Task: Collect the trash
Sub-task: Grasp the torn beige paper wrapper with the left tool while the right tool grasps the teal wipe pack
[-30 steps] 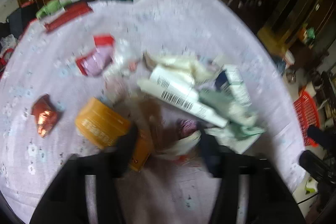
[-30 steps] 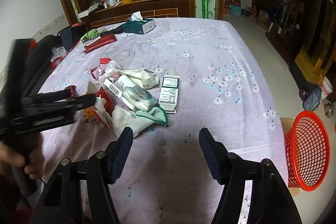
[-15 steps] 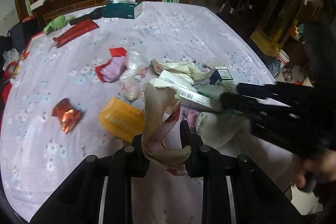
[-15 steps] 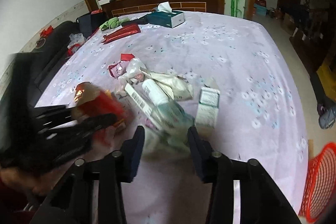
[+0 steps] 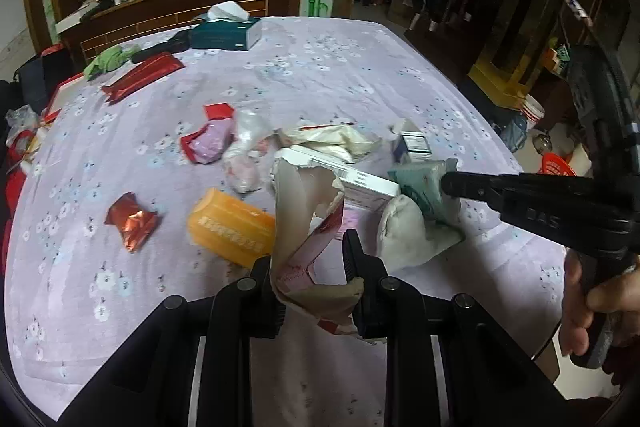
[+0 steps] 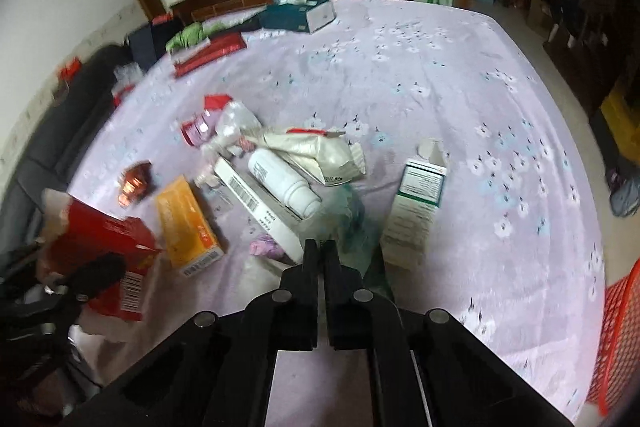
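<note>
A pile of trash lies on the purple flowered tablecloth [image 5: 360, 75]. My left gripper [image 5: 312, 267] is shut on a torn red and beige carton [image 5: 308, 227] and holds it above the table; the carton shows red in the right wrist view [image 6: 100, 251]. My right gripper [image 6: 320, 255] is shut on a crumpled green and white wrapper [image 5: 424, 187], which shows blurred at its tips [image 6: 352, 223]. An orange box [image 5: 232, 227], a long white barcode box [image 6: 260, 207], a white bottle [image 6: 284, 183] and a white and green carton [image 6: 416, 203] lie in the pile.
A red basket [image 6: 616, 339] stands on the floor off the table's right side. A teal tissue box [image 5: 224, 31], a red packet [image 5: 140, 77] and a green cloth [image 5: 108, 61] lie at the far end. A red foil wrapper [image 5: 130, 223] lies left.
My left gripper has closed on the torn carton and lifted it. My right gripper has moved into the pile and closed on the green and white wrapper.
</note>
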The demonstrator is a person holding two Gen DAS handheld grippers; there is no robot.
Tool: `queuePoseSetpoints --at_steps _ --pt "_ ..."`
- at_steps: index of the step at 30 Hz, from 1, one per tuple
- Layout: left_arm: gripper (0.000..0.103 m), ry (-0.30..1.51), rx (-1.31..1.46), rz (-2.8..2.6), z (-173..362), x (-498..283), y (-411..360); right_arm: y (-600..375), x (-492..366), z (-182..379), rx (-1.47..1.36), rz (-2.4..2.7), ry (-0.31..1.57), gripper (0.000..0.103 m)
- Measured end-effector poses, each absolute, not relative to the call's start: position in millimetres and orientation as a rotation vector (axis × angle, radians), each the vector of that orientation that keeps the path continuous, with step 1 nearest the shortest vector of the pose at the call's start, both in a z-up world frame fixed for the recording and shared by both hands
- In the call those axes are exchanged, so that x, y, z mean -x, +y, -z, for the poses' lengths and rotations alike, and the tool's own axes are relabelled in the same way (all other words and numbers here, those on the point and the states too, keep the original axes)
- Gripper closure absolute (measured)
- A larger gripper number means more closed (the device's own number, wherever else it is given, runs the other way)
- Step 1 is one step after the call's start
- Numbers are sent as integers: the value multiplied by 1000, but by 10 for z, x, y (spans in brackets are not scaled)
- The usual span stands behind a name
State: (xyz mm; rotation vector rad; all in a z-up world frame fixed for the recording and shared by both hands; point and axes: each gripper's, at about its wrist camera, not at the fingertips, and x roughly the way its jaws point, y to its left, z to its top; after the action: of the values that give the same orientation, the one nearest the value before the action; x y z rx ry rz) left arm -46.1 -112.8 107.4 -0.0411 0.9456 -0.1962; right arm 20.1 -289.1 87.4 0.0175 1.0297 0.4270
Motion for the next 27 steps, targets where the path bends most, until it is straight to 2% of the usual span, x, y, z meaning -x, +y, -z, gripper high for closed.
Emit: queuePoseSetpoints --at_steps 13,24,27 --pt "79 939 10 241 -1091 486 -1272 -3326 262 -1111 -253 -532 1036 100" --pt "79 951 8 268 -1036 518 -1339 -3723 905 -644 -173 -458 1191 99" --pt "79 951 5 269 -1030 530 -1348 -3780 938 -688 -154 -449 1173 90"
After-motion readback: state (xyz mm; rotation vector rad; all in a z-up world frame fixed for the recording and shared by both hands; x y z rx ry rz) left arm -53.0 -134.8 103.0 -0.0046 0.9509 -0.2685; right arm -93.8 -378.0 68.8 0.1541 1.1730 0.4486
